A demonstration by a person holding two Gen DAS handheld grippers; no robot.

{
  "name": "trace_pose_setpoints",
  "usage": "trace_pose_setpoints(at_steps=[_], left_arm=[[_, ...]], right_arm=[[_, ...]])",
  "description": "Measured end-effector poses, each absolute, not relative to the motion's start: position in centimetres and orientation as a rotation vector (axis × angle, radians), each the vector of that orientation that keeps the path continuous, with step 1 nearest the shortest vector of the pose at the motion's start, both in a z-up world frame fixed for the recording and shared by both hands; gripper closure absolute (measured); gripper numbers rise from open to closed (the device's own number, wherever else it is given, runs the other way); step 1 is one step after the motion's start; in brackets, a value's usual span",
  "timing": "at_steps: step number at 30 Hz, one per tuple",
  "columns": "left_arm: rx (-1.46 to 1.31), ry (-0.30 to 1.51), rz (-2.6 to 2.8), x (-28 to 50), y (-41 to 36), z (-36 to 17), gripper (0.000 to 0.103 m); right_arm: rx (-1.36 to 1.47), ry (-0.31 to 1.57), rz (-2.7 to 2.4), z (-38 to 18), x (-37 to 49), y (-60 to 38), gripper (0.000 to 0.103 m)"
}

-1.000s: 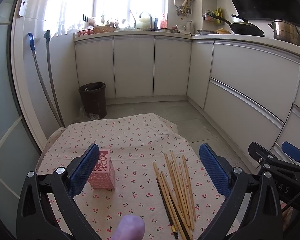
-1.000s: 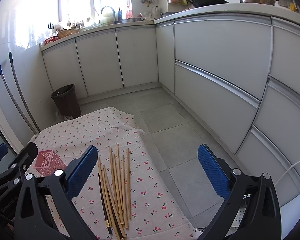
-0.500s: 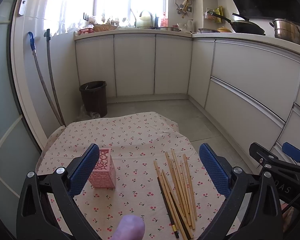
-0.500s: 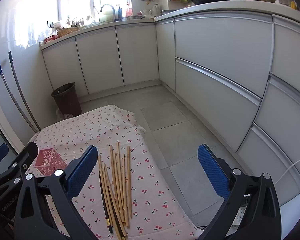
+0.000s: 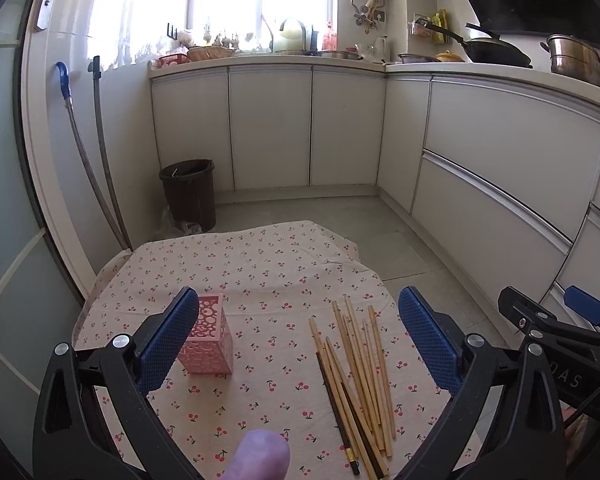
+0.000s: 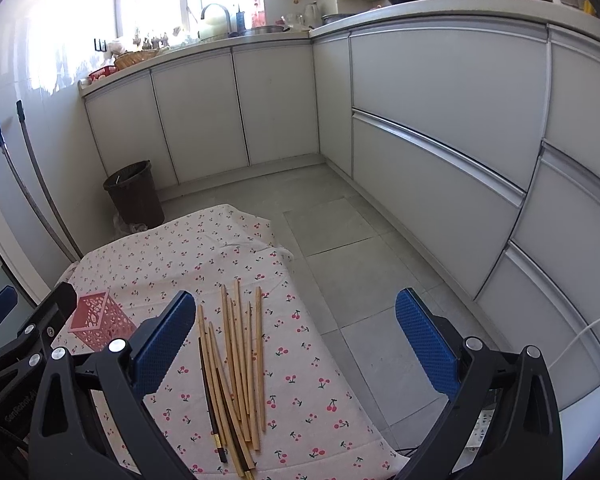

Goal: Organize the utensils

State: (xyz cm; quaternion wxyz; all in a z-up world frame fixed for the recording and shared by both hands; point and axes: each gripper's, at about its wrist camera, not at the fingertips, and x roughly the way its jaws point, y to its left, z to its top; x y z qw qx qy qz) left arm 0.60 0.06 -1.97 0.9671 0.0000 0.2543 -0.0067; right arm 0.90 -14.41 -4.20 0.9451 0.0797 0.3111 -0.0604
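A pile of several wooden chopsticks [image 5: 358, 364], with a couple of dark ones, lies on the cherry-print cloth [image 5: 260, 276]; it also shows in the right wrist view [image 6: 236, 360]. A pink perforated holder [image 5: 210, 334] stands upright to their left; it also shows in the right wrist view [image 6: 98, 320]. My left gripper [image 5: 298, 338] is open and empty above the cloth, between holder and chopsticks. My right gripper [image 6: 292, 340] is open and empty, just right of the chopsticks, over the cloth's right edge.
A dark waste bin [image 5: 188, 194] stands on the tiled floor beyond the cloth. White cabinets [image 5: 500, 168] run along the back and right. Two hoses [image 5: 96, 168] hang on the left wall. The cloth's right edge drops to the floor [image 6: 364, 280].
Both views have shifted slightly; the grippers have drifted a little back from the cloth. Both stay open, and the holder and chopsticks have not moved.
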Motion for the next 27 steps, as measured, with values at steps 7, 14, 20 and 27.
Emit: trace_pose_setpoints(at_steps=[7, 14, 20, 27], left_arm=[[-0.065, 0.556, -0.002, 1.8, 1.4, -2.1, 0.007], [-0.259, 0.834, -0.064, 5.9, 3.4, -6.4, 0.007], [-0.347, 1.120, -0.025, 9.2, 3.4, -13.9, 0.009], [-0.316, 1.260, 0.000, 11.2, 2.2, -19.1, 0.030]], right_arm=[[0.199, 0.632, -0.159, -4.2, 1.1, -15.4, 0.006], [0.455, 0.636, -0.118, -1.8, 2.6, -19.7, 0.005], [0.590, 0.700, -0.003, -1.7, 7.1, -21.8, 0.006], [0.835, 1.015, 0.147, -10.2, 10.9, -24.3, 0.006]])
